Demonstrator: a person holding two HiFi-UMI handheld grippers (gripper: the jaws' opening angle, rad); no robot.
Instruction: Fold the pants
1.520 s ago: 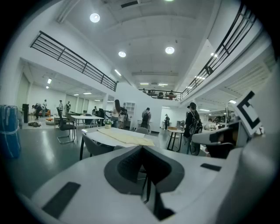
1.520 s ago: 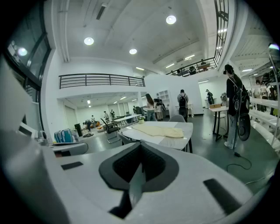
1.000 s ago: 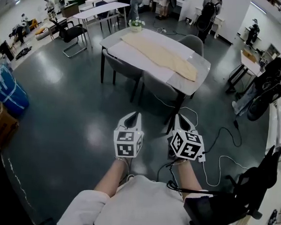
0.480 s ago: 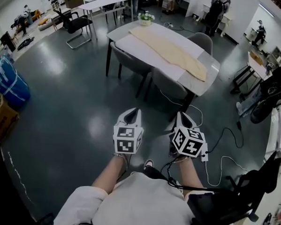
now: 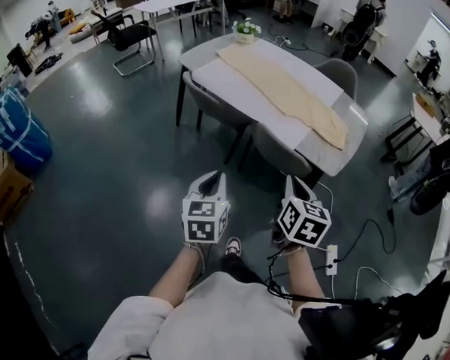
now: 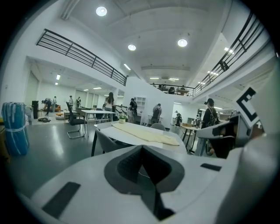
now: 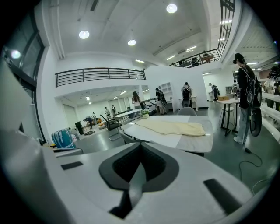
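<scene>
Beige pants (image 5: 290, 88) lie stretched out flat along a white and grey table (image 5: 215, 76), several steps ahead of me. They also show in the left gripper view as pants (image 6: 146, 133) and in the right gripper view as pants (image 7: 173, 127). My left gripper (image 5: 219, 176) and right gripper (image 5: 291, 180) are held side by side in front of my body, over the dark floor and well short of the table. Both point toward the table. Each has its jaws shut with nothing between them.
Grey chairs (image 5: 214, 107) (image 5: 283, 152) stand along the table's near side, and another chair (image 5: 332, 68) behind it. A small potted plant (image 5: 246, 30) sits at the table's far end. A power strip (image 5: 330, 256) with cables lies on the floor. A blue bundle (image 5: 17, 131) and box (image 5: 2, 194) are at the left.
The table with the pants has come nearer and sits lower in the head view as I walk toward it. Both grippers keep their side-by-side pose and stay shut.
</scene>
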